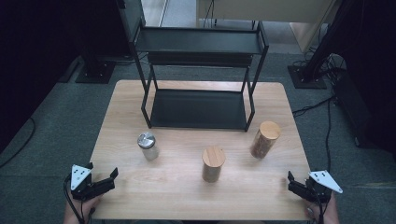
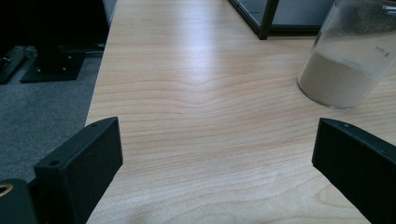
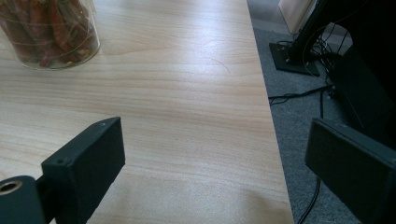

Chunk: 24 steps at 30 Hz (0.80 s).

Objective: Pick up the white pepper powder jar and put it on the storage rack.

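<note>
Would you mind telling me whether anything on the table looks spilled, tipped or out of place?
Nothing stands out. The three jars, metal-lidded, middle and right, stand upright with lids on before the rack; no spill shows.

Ahead of you, between your left gripper (image 1: 102,169) and right gripper (image 1: 292,182), a wooden-lidded jar (image 1: 213,163) stands upright on the table (image 1: 187,203). Farther ahead of both, a black two-tier rack (image 1: 198,70) stands. Out past your right gripper, cables (image 1: 322,105) trail over the grey floor (image 1: 336,154).
</note>
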{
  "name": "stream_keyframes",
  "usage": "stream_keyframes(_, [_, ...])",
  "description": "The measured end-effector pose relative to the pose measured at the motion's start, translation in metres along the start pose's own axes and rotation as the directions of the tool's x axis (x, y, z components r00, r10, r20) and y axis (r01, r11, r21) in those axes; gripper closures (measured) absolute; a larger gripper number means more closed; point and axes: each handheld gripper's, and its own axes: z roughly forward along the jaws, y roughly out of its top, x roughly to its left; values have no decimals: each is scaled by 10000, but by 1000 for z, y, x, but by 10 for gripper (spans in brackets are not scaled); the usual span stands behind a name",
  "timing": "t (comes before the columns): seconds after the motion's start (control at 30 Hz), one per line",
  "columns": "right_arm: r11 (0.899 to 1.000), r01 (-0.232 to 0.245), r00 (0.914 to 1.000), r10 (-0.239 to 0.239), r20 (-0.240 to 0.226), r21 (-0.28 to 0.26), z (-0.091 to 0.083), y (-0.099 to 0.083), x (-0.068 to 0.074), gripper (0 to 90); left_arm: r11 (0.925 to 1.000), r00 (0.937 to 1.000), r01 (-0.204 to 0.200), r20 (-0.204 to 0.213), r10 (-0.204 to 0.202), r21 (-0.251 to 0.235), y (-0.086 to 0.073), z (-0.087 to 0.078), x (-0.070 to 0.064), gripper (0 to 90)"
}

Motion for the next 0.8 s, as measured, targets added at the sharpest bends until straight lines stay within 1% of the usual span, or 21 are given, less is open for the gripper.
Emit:
stream_keyframes(0.2, [10000,26,10000,-26,-47,-13,0,0,1,38,10000,9999,50,-118,-50,-33,0,-1,-1,19])
stream_keyframes(0.23, [10000,39,10000,-39,-80,-11,0,0,1,36,9998,9998,174,-33,-175,-90,1,-1,-2,19])
stream_keyframes(0.27, [10000,39,10000,-39,-80,-11,0,0,1,36,9998,9998,174,-33,-175,-90,1,-1,-2,19])
stream_keyframes(0.37, [10000,14,9999,-14,-147,-32,-1,0,1,25,9999,10000,93,15,-93,-87,2,1,-4,19])
stream_keyframes(0.47, [10000,49,9987,-51,-501,-33,-2,-1,1,9,10000,10000,13,67,-12,-59,2,3,-7,19])
stream_keyframes(0.57, [9999,103,9980,-103,-616,-1,-1,0,0,0,10000,9999,-52,98,52,-24,3,5,-9,19])
stream_keyframes(0.73, [9999,114,9968,-111,-788,40,-1,0,0,0,9999,9998,44,195,-42,-105,5,6,-12,19])
stream_keyframes(0.8, [9999,119,9967,-116,-797,33,-1,0,1,0,9999,9995,101,311,-97,-128,5,8,-14,19])
